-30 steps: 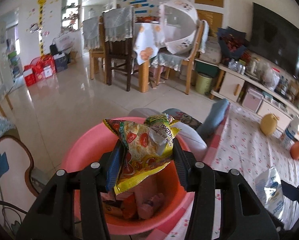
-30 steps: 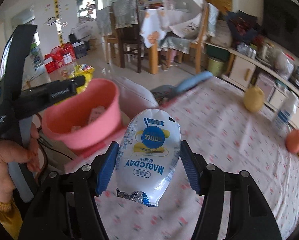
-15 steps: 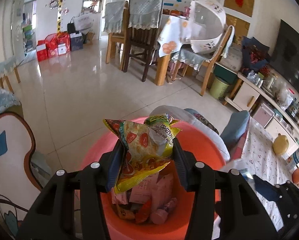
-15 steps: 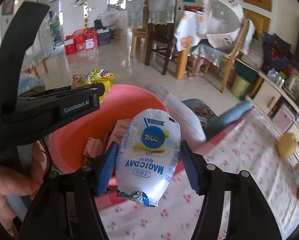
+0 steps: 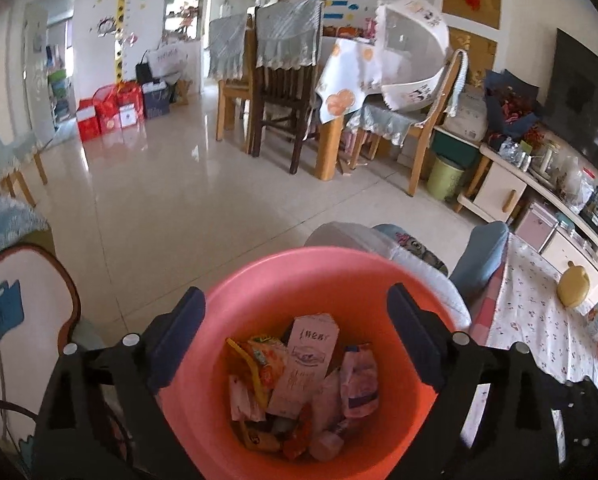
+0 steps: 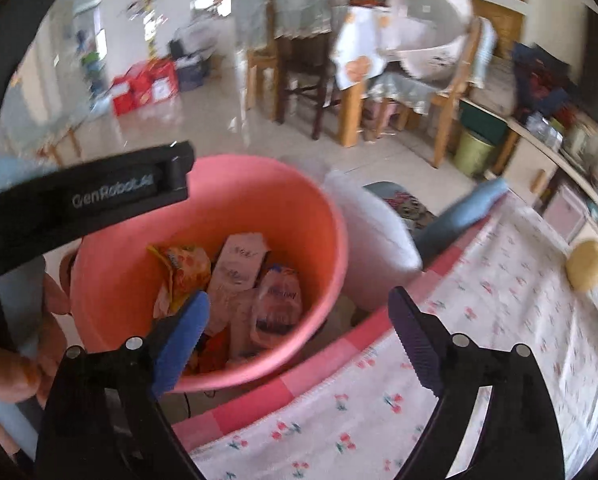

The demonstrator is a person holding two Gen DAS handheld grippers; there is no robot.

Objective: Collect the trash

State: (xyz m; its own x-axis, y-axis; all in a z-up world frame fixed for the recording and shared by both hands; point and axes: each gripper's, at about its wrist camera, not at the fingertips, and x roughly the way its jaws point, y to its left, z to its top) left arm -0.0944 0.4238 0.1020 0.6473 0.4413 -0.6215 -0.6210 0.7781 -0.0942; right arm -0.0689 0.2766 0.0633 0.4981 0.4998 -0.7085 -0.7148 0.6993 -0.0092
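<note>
A pink bucket [image 5: 339, 258] holds several wrappers and fills the lower middle of the left wrist view. My left gripper [image 5: 297, 336] hangs right over it, its jaws opening with nothing between them. The yellow snack bag [image 5: 259, 356] lies inside beside a white carton [image 5: 311, 360]. My right gripper [image 6: 299, 332] is at the near right rim of the bucket [image 6: 259, 184], jaws opening and empty. A white pouch [image 6: 277, 304] rests in the bucket among the other trash. One left gripper finger [image 6: 131, 192] crosses the bucket's far left rim.
A floral tablecloth [image 6: 479, 340] covers the table to the right of the bucket. A white cushion [image 6: 371, 248] and a blue one [image 5: 479, 260] lie behind the bucket. A yellow round object [image 5: 573, 284] sits further right. A person's hand [image 6: 11, 368] holds the left gripper's handle.
Both grippers opened. The yellow snack bag left the left gripper and the white pouch left the right one; both now lie in the bucket. The right gripper moved left to the bucket.
</note>
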